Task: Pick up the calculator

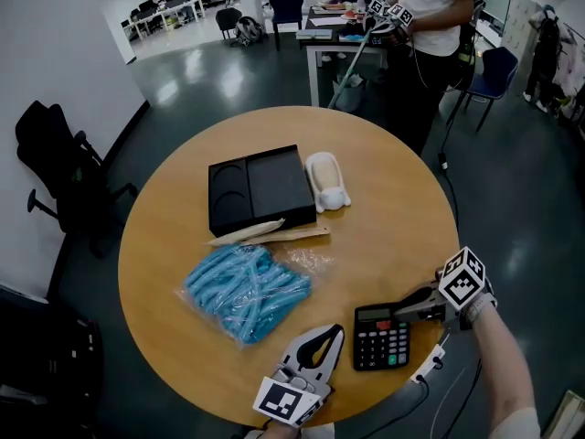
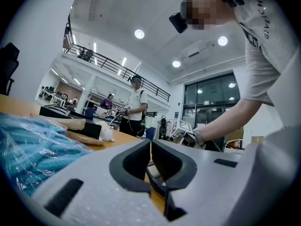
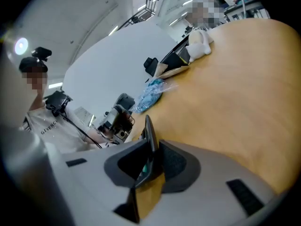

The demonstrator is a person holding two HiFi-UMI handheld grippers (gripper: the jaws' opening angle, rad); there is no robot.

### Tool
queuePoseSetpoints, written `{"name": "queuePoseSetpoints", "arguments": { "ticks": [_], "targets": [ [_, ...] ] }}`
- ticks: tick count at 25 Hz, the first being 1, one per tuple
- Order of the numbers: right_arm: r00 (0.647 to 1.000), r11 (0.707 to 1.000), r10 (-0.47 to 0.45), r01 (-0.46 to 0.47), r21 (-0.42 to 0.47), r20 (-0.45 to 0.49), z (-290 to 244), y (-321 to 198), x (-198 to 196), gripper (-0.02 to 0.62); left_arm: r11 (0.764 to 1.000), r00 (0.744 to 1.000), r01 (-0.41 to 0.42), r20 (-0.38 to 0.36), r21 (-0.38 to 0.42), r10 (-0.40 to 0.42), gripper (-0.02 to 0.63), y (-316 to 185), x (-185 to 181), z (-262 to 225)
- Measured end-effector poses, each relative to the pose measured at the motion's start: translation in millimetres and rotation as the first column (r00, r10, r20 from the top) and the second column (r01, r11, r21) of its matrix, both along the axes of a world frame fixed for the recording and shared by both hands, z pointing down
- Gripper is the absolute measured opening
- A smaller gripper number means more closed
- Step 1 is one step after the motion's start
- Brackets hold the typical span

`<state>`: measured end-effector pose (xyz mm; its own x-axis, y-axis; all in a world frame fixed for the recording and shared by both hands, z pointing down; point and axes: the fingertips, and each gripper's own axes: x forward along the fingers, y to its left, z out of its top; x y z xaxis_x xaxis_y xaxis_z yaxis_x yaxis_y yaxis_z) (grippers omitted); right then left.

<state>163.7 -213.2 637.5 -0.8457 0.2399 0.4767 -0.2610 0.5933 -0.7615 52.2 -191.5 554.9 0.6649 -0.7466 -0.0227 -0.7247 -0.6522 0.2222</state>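
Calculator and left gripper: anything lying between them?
Nothing. In the head view only a narrow strip of bare tabletop separates the left gripper from the calculator. The left gripper view shows the same.

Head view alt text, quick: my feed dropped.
The right hand-held gripper is closed on the display end of a black calculator near the round wooden table's front edge. The left hand-held gripper, jaws together, sits just left of it. Farther back lie a bag of blue tubes and a black tray.

Blk calc (image 1: 381,338), keys up, near-right.
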Motion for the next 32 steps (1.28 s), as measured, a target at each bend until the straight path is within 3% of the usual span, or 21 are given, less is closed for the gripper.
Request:
{"name": "queuePoseSetpoints", "arguments": {
  "ticks": [4, 9, 11, 16, 23, 29, 32],
  "targets": [
    [0.982, 0.984, 0.172, -0.169, -0.049, 0.08, -7, 4, 6, 0.058, 1.0, 1.0, 0.005, -0.007, -0.001, -0.005, 0.008, 1, -9, -3],
    [0.905, 0.916, 0.401, -0.391, -0.092, 0.145, -16, 10, 15, 0.057, 1.0, 1.0, 0.002, -0.015, -0.002, -0.002, 0.008, 6, -20, -13],
    [0.848, 0.872, 0.49, -0.472, -0.131, 0.202, -28, 15, 16, 0.057, 1.0, 1.0, -0.013, -0.01, 0.0, 0.013, 0.008, 11, -22, -20],
    [0.663, 0.731, 0.679, -0.647, -0.215, 0.316, -73, 37, 14, 0.057, 0.998, 0.998, -0.066, -0.015, 0.012, 0.066, 0.008, 26, -25, -48],
    [0.446, 0.569, 0.8, -0.777, -0.271, 0.402, -137, 71, 6, 0.057, 0.993, 0.994, -0.103, -0.024, 0.05, 0.104, 0.008, 40, -43, -88],
    [0.303, 0.467, 0.826, -0.84, -0.277, 0.475, -183, 93, -12, 0.057, 0.992, 0.993, -0.102, -0.055, 0.08, 0.107, 0.008, 54, -59, -126],
    [0.248, 0.393, 0.85, -0.886, -0.247, 0.466, -191, 106, -10, 0.057, 0.99, 0.992, -0.093, -0.075, 0.106, 0.101, 0.008, 63, -64, -144]
  ]
}}
